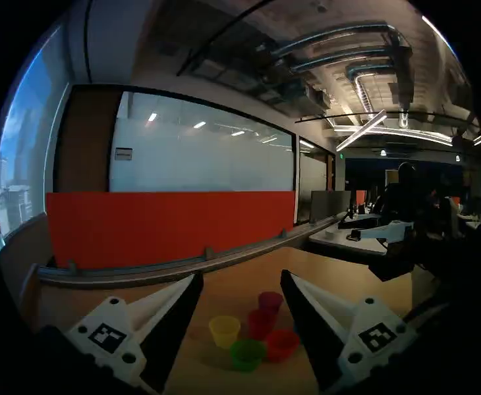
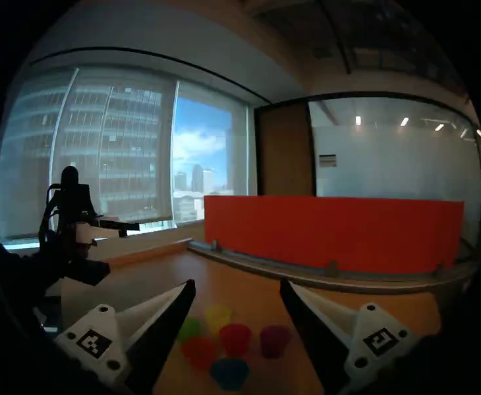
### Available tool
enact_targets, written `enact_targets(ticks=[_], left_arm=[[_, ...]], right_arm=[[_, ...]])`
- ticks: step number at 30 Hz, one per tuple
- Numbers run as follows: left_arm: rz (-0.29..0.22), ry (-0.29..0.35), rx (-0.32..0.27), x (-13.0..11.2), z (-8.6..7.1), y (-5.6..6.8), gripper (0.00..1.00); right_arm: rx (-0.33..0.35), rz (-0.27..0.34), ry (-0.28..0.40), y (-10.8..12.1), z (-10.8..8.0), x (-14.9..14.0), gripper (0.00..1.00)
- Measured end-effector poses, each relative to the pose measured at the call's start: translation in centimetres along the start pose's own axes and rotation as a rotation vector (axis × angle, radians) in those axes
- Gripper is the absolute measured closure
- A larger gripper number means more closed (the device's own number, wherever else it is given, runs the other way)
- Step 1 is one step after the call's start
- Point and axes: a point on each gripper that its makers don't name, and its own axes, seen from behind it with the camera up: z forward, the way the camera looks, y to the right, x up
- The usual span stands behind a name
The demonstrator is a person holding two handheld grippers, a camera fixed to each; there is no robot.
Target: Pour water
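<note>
While I hover both tools over the wooden table (image 1: 333, 268), the left gripper (image 1: 240, 275) stands wide open. Its two white fingers (image 1: 145, 316) are spread far apart, they hold nothing, and they touch nothing. Framed in the gap between them, on the tabletop below and ahead, is a tight cluster of small plastic cups (image 1: 257, 332). From this side I see the yellow cup (image 1: 225, 329) on the left, the green cup (image 1: 247, 354) nearest me, the red cup (image 1: 260, 322) in the middle, the purple cup (image 1: 270, 303) farthest back, and the orange cup (image 1: 282, 343) at the right, just beside that side's finger in the picture, though apart from it.

The right gripper (image 2: 237, 283) is also fully spread and empty, with neither finger in contact with anything. In the right gripper view the same cluster sits between its fingers, and the blue cup (image 2: 229, 372) is closest to me there, just in front of the red and orange ones. All the cups stand upright with their mouths up. I cannot tell whether any of them holds water, since the insides are too dim.

Behind the table runs a low red partition (image 1: 174, 227), and the right gripper view shows a big window (image 2: 201, 164) beyond it. Both tools are well clear of the cups.
</note>
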Motion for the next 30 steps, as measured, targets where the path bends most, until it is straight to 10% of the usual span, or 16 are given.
enact_targets(ticks=[30], left_arm=[[0.088, -0.296, -0.074, -11.3, 2.7, 0.4, 0.14]], right_arm=[[0.098, -0.067, -0.231, -1.3, 0.6, -8.6, 0.00]])
